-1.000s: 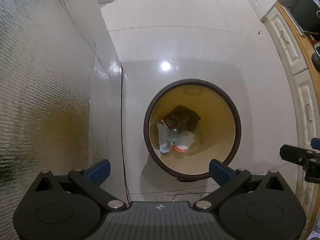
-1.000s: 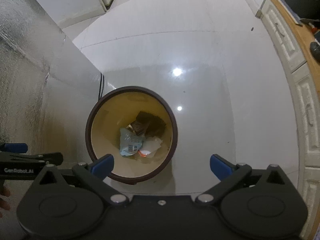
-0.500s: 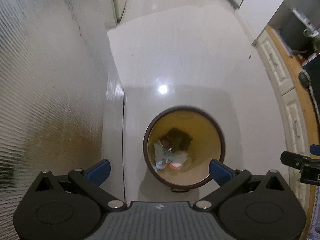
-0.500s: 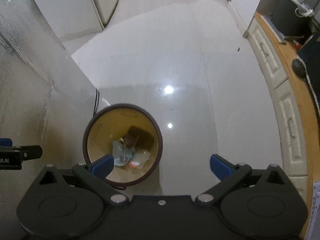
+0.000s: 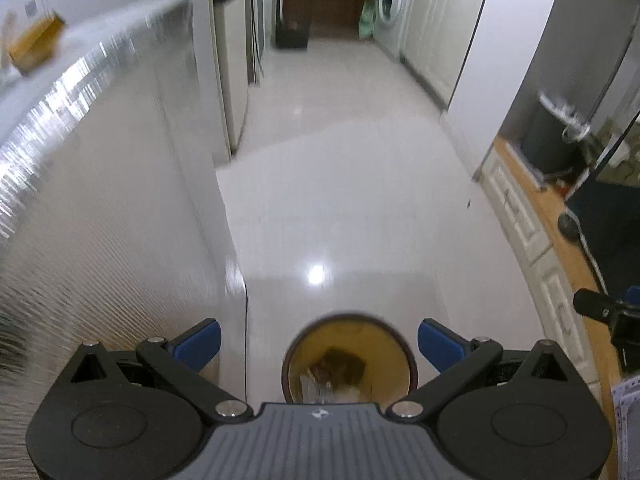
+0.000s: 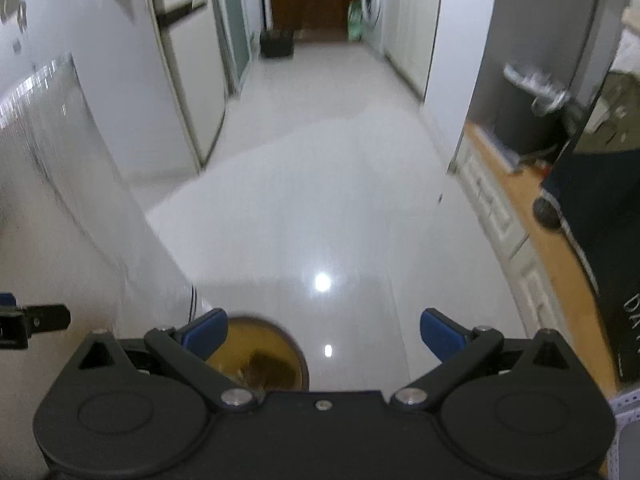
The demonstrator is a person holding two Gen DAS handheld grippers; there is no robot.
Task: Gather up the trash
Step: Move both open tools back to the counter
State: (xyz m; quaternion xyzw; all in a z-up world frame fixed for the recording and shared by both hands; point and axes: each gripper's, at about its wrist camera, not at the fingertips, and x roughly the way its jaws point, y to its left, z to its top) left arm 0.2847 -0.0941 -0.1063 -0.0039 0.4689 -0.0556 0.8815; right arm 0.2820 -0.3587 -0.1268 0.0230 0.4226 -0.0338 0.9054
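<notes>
A round brown bin (image 5: 404, 348) with a yellow inside stands on the white floor, far below both grippers. It holds a dark wrapper (image 5: 344, 366) and pale crumpled packets (image 5: 316, 386). In the right wrist view the bin (image 6: 298, 354) sits low left, partly behind the gripper body. My left gripper (image 5: 319, 342) is open and empty, high above the bin. My right gripper (image 6: 323, 334) is open and empty, to the right of the bin. The right gripper's side shows in the left wrist view (image 5: 604, 310).
A silver textured appliance (image 5: 100, 240) stands close on the left. White cabinets with a wooden top (image 5: 536, 224) run along the right. A hallway leads to a washing machine (image 5: 390, 4) and a dark crate (image 5: 291, 34). A dark box (image 6: 600, 240) sits on the right.
Both grippers have risen well above the bin and tilted up, so the bin shrinks to the bottom of each view and the hallway appears. Both stay open.
</notes>
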